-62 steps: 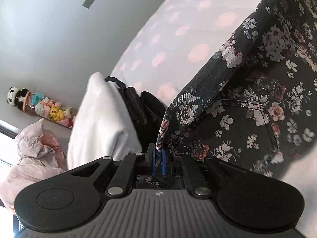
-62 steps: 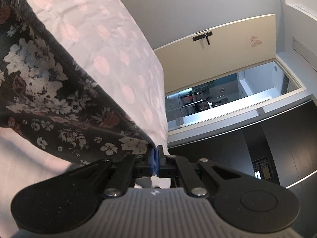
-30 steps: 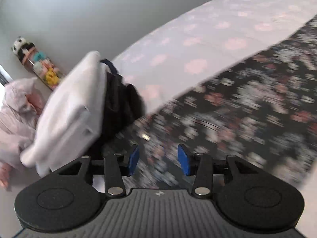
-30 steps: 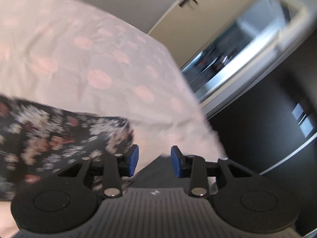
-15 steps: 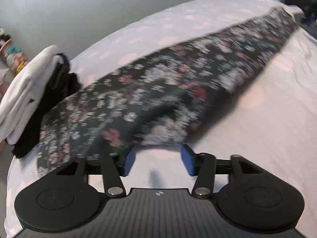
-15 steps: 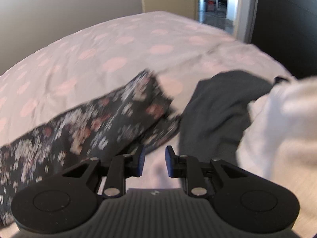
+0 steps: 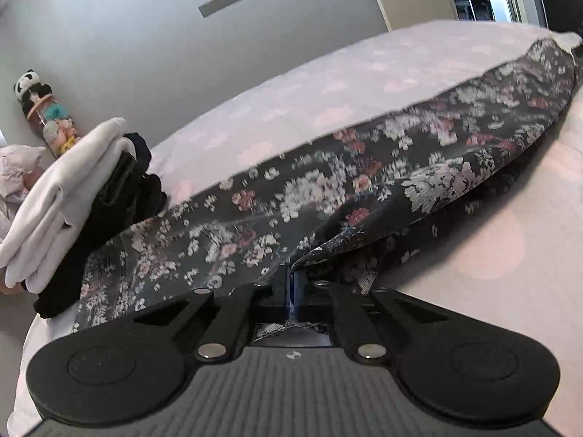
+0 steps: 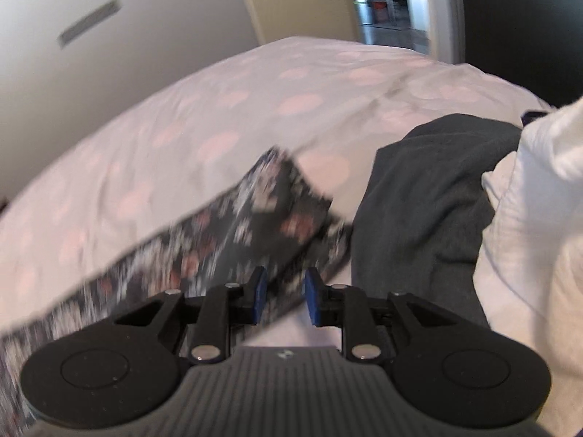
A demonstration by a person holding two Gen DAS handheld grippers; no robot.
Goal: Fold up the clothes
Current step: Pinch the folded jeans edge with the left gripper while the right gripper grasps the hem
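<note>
A dark floral garment (image 7: 328, 189) lies stretched in a long band across the pink-dotted bed (image 7: 328, 83). My left gripper (image 7: 291, 284) is shut on its near edge, and the cloth bunches up where the blue pads pinch it. In the right wrist view the garment's far end (image 8: 262, 211) is blurred. It lies just ahead of my right gripper (image 8: 286, 295). That gripper's blue pads (image 8: 259, 293) stand a little apart with the cloth's edge reaching in between them, and they do not press on it.
A stack of folded white clothes (image 7: 65, 196) over black ones (image 7: 120, 200) sits at the bed's left end, with plush toys (image 7: 40, 109) behind it. A dark grey garment (image 8: 419, 200) and a white one (image 8: 528, 218) lie right of the floral end. A doorway (image 8: 386, 0) opens beyond.
The left jaws were open over the garment and have now shut on its near edge. Both grippers have sunk closer to the bed, and the right one has come nearer to the floral end.
</note>
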